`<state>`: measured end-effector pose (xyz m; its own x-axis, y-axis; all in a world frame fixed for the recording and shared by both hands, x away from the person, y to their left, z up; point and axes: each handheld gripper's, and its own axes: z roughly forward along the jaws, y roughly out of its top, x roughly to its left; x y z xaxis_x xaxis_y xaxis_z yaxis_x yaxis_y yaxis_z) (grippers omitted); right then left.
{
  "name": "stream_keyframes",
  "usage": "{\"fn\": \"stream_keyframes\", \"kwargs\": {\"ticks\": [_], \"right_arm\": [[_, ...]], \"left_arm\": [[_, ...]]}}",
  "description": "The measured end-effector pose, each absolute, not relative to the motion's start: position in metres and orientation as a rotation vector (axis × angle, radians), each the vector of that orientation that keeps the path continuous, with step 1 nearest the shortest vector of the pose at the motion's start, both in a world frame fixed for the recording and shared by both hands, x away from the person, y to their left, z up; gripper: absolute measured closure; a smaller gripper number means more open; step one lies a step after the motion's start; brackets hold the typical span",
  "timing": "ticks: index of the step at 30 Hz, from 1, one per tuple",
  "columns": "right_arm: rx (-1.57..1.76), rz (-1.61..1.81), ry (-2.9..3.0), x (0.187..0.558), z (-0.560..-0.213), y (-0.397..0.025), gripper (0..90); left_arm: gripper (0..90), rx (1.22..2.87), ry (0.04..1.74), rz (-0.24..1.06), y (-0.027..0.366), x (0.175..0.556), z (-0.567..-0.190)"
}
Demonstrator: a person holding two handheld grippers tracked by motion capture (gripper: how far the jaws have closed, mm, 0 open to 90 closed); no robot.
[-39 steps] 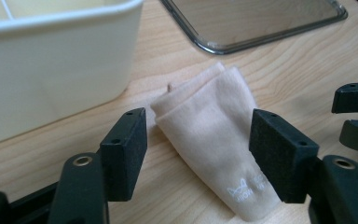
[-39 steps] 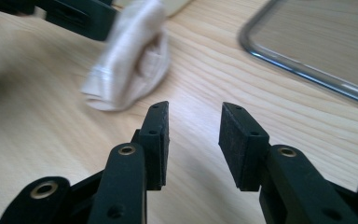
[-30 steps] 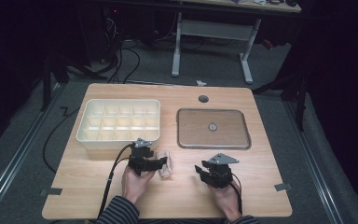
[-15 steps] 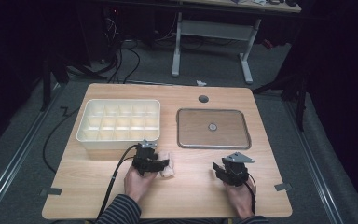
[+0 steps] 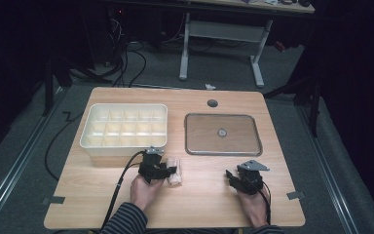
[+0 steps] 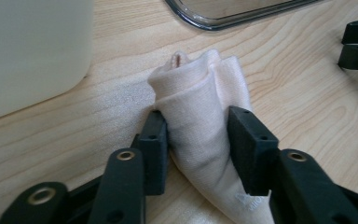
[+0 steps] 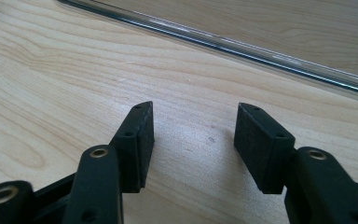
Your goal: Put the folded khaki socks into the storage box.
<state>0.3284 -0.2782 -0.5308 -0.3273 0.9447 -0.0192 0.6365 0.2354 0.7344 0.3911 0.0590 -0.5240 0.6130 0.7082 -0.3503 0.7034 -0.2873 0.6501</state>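
1. My left gripper [image 6: 198, 149] has its fingers [image 6: 154, 151] closed in on a rolled cream cloth [image 6: 200, 116], one pad pressed against each side of the roll. The cloth fills the gap between them.
2. The cloth lies on the wooden counter [image 5: 199, 204], in the high view just in front of the white divided bin [image 5: 125, 127] and a little right of its middle. In the left gripper view the bin's wall stands close on the left of the roll, apart from it.
3. The roll's loose end points away from the gripper, toward the clear tray [image 5: 222, 133], whose rounded corner shows at the top of the left gripper view.
4. I cannot tell whether the cloth is lifted or resting; its underside looks in contact with the wood.
5. My right gripper [image 7: 193, 149] has its fingers [image 7: 260, 144] spread wide with nothing between them, just bare counter below.
6. In the high view the right gripper [image 5: 246, 178] sits near the front edge, in front of the clear tray's right half and well apart from the cloth. The tray's rim runs across the top of the right gripper view.
7. Both of the person's hands grip the tools from the near edge.
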Motion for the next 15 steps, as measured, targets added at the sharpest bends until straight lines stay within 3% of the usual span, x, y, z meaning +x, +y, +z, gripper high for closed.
{"fn": "stream_keyframes", "kwargs": {"ticks": [7, 15], "right_arm": [[1.456, 0.872, 2.042, 0.3296, -0.5309, -0.2766, 44.1], [1.456, 0.873, 2.042, 0.3301, -0.531, -0.2764, 43.7]], "left_arm": [[71.3, 2.07, 1.072, -0.013, 0.0592, 0.3944, -0.5199], [74.1, 2.077, 1.038, -0.018, 0.0593, 0.3931, -0.5166]]}}
